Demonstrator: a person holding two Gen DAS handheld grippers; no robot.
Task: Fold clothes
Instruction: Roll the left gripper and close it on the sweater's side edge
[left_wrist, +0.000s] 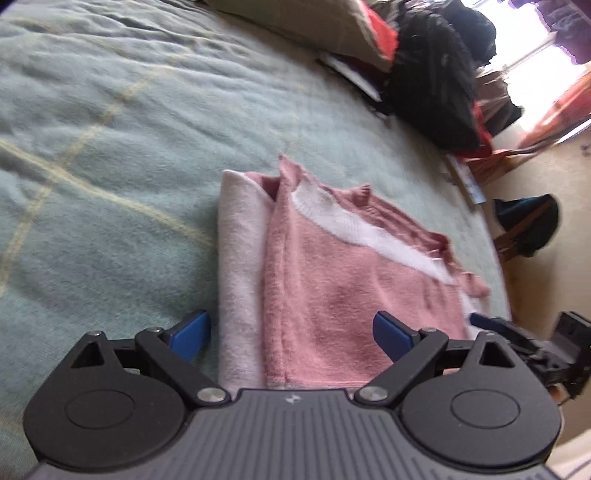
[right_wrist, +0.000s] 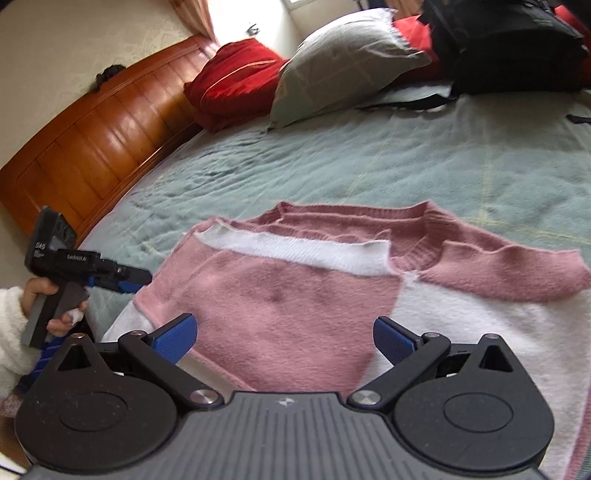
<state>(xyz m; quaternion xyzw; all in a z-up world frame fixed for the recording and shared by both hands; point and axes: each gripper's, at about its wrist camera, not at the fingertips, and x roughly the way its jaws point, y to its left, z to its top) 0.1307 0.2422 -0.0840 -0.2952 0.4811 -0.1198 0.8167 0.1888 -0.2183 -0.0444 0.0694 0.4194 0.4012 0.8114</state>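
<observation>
A pink and white knitted sweater lies partly folded on the green blanket, with its sides turned in and a white band across the upper part. My left gripper hovers open over the sweater's near edge, its blue pads spread wide with nothing between them. In the right wrist view the sweater fills the middle, collar at the far side. My right gripper is open just above its pink front and holds nothing. A hand in a white fleecy sleeve holds the left gripper at the sweater's left edge.
A grey pillow, a red cushion and a black bag sit at the head of the bed by the wooden headboard. The bed's edge and the floor lie to the right in the left wrist view.
</observation>
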